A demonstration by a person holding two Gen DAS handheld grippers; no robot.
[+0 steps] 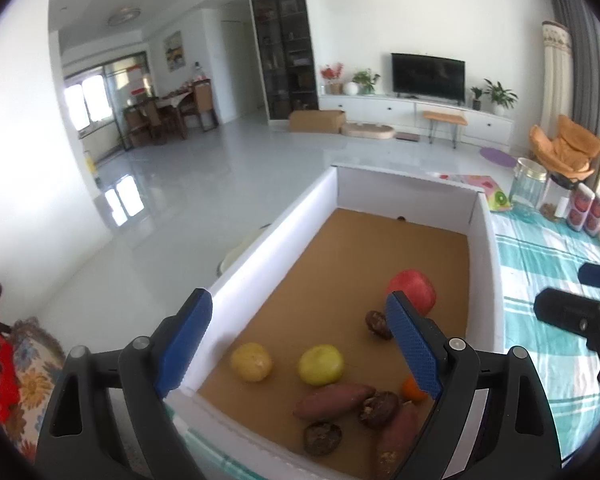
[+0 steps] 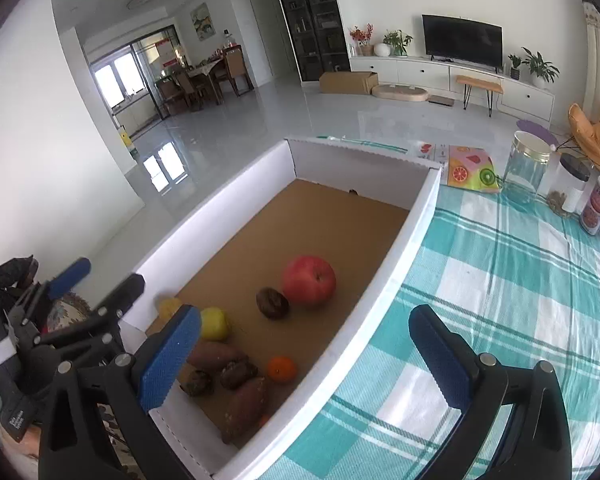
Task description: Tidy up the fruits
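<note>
A white box (image 1: 276,236) with a brown floor holds the fruit. Inside lie a red apple (image 1: 414,290), two yellow fruits (image 1: 251,362) (image 1: 321,364), two sweet potatoes (image 1: 334,400), a small orange (image 1: 410,390) and several dark wrinkled lumps (image 1: 378,324). My left gripper (image 1: 297,299) hangs open above the box's near left corner with nothing between its blue pads. My right gripper (image 2: 305,316) is open and empty too, its fingers on either side of the box's right wall (image 2: 404,256). The apple (image 2: 309,280) and orange (image 2: 282,369) lie beyond it.
The box rests on a teal checked tablecloth (image 2: 500,280). At the far right stand a glass jar (image 2: 526,168), a dark-lidded jar (image 2: 572,188), red-labelled cans (image 2: 598,210) and a fruit-patterned packet (image 2: 472,168). A patterned cushion (image 1: 32,384) lies left of the table.
</note>
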